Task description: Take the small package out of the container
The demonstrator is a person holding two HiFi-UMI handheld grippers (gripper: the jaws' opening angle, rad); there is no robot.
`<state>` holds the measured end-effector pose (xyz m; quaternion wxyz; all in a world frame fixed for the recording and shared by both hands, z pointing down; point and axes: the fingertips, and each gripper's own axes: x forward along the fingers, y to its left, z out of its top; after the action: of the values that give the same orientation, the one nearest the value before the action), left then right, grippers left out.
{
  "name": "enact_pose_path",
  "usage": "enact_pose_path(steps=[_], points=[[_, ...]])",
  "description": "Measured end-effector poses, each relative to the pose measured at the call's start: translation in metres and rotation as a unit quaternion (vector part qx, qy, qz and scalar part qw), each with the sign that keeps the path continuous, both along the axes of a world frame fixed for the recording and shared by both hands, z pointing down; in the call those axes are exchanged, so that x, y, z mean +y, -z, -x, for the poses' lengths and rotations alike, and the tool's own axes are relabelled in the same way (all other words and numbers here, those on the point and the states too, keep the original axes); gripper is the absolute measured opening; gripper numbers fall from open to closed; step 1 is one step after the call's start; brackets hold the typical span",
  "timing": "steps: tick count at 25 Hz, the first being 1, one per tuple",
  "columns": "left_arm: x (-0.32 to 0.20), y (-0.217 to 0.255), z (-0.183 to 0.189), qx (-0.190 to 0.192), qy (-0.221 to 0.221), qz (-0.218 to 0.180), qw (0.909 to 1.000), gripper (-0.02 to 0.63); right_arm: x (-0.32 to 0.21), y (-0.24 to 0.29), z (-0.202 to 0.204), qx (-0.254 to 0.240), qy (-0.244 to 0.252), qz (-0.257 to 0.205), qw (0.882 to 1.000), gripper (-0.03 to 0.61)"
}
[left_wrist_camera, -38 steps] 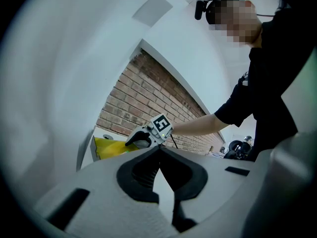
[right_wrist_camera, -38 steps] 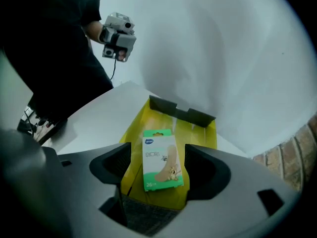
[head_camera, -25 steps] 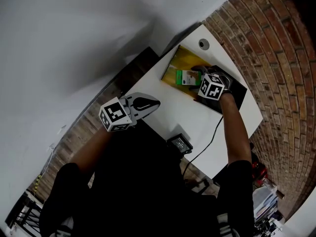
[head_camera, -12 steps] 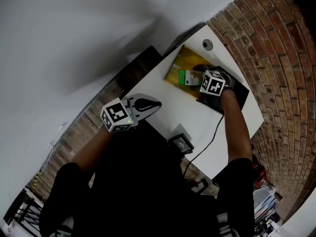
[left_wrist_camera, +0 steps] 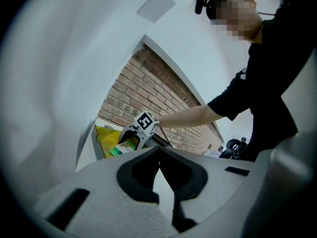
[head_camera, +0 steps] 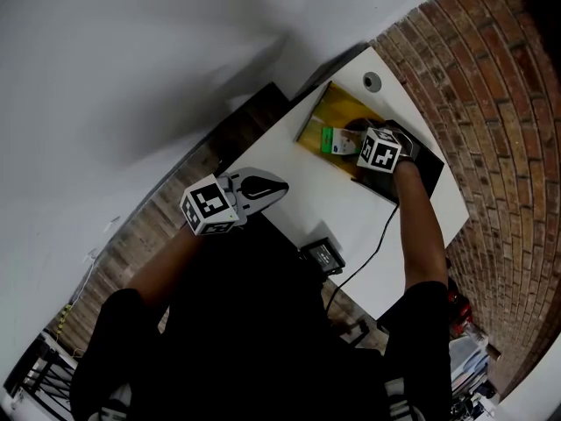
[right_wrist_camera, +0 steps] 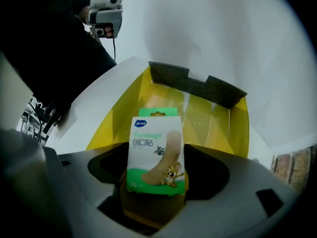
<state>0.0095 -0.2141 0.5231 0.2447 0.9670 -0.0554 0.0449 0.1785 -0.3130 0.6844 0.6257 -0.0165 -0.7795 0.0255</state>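
The small package (right_wrist_camera: pixel 156 143) lies in the yellow container (right_wrist_camera: pixel 233 128), low in the middle of the right gripper view. The right gripper (right_wrist_camera: pixel 156 162) points down into it. Its jaws have just been closing and now press both sides of the package. This looks like the grab step. Next comes a lift, straight up, because yellow walls stand close on each side. Bare white table (head_camera: pixel 351 209) waits below the container. The left gripper (left_wrist_camera: pixel 159 152) is closed and empty, far off.

Black short-sleeved shirt (head_camera: pixel 263 323); the grey left hand-held gripper (left_wrist_camera: pixel 159 148) and right hand-held gripper (right_wrist_camera: pixel 154 145) carry black-and-white marker cubes (head_camera: pixel 209 205) (head_camera: pixel 379 150).
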Motion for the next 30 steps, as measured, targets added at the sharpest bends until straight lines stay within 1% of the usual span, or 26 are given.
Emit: enact_pose_path(steps=[10,16,18,21,25,27,30], points=[[0.002,0.003,0.002,0.001,0.001,-0.001,1.0000,0.014,-0.004,0.017,0.004,-0.028,-0.025,-0.017,0.999,0.351],[0.002,0.010,0.002,0.004,-0.003,-0.016,0.9999,0.014,-0.007,0.049,0.016,-0.064,-0.034,-0.053,0.996,0.351],[0.002,0.013,0.002,0.003,-0.002,-0.020,0.9998,0.014,-0.007,0.065,0.024,-0.085,-0.039,-0.069,0.993,0.351],[-0.001,0.020,0.003,0.002,0.001,-0.026,0.9997,0.014,-0.008,0.095,0.036,-0.131,-0.060,-0.095,0.985,0.351],[-0.004,0.028,0.005,0.003,0.007,-0.037,0.9993,0.014,-0.004,0.135,0.047,-0.186,-0.089,-0.133,0.969,0.350],[-0.006,0.032,0.008,0.003,0.011,-0.043,0.9990,0.014,0.002,0.153,0.052,-0.217,-0.109,-0.145,0.959,0.351],[-0.009,0.039,0.011,0.002,0.014,-0.056,0.9983,0.014,0.012,0.184,0.062,-0.270,-0.134,-0.164,0.939,0.350]])
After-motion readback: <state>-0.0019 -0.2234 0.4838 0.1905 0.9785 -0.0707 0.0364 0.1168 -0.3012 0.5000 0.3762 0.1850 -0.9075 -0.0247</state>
